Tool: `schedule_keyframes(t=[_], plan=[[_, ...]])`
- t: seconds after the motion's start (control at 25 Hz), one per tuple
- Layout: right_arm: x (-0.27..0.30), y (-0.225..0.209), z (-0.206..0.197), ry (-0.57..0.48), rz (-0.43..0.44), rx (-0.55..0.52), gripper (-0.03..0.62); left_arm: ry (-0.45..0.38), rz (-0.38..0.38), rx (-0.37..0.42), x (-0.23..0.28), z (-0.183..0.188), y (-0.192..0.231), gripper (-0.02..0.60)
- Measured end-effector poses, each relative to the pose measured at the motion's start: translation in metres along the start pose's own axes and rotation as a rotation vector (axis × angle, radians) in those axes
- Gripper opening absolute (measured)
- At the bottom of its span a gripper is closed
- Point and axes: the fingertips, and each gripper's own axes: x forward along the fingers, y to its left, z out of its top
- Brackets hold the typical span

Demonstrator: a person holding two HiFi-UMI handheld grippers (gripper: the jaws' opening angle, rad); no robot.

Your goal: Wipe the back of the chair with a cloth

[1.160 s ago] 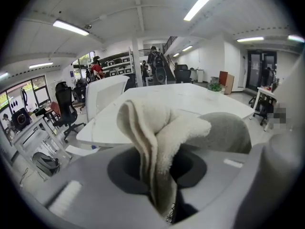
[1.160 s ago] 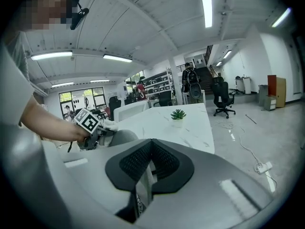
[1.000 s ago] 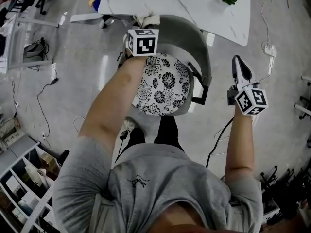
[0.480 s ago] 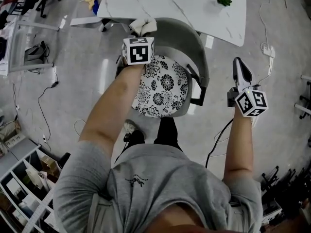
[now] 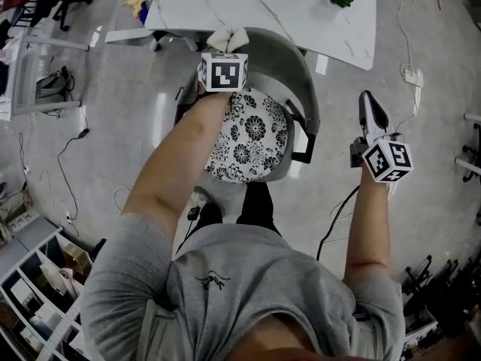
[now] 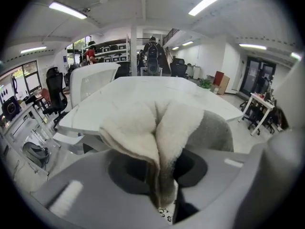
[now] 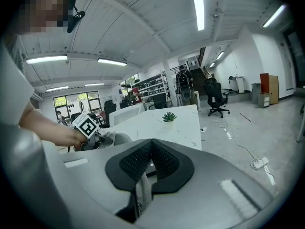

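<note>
My left gripper, jaws clamped on the cloth, has slid a little along the chair back rim (wiping under way); right gripper idles closed, empty.

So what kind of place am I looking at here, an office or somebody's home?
Most likely an open-plan office or workshop, not a home: there is a long white table, a black swivel office chair on a bare polished floor, and rows of strip lights overhead.
</note>
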Motion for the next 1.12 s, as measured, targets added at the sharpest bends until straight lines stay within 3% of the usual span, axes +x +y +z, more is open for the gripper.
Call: schedule_keyframes(t=[0.28, 0.52, 0.72, 0.8, 0.88, 1.04, 1.12], plan=[[-0.010, -0.012, -0.003, -0.003, -0.016, 0.008, 0.003, 0.007, -0.126, 0.132, 0.014, 0.018, -0.091, 0.144], [-0.019, -0.023, -0.006, 0.003, -0.027, 0.016, 0.005, 0.072, -0.230, 0.288, 0.019, 0.002, -0.150, 0.144], [-0.023, -0.021, -0.005, 0.002, -0.033, 0.016, 0.005, 0.129, -0.369, 0.332, 0.015, -0.015, -0.184, 0.144], [-0.022, -0.018, -0.004, 0.002, -0.032, 0.018, 0.005, 0.117, -0.396, 0.302, 0.008, -0.017, -0.179, 0.144], [-0.018, -0.011, -0.003, 0.004, -0.024, 0.015, 0.005, 0.107, -0.354, 0.228, -0.001, -0.021, -0.151, 0.144], [-0.005, 0.008, 0.001, 0.009, 0.009, -0.002, 0.005, 0.135, -0.247, -0.023, -0.013, -0.059, -0.067, 0.144], [0.004, 0.021, 0.003, 0.013, 0.028, -0.010, 0.005, 0.142, -0.195, -0.109, -0.019, -0.076, -0.024, 0.144]])
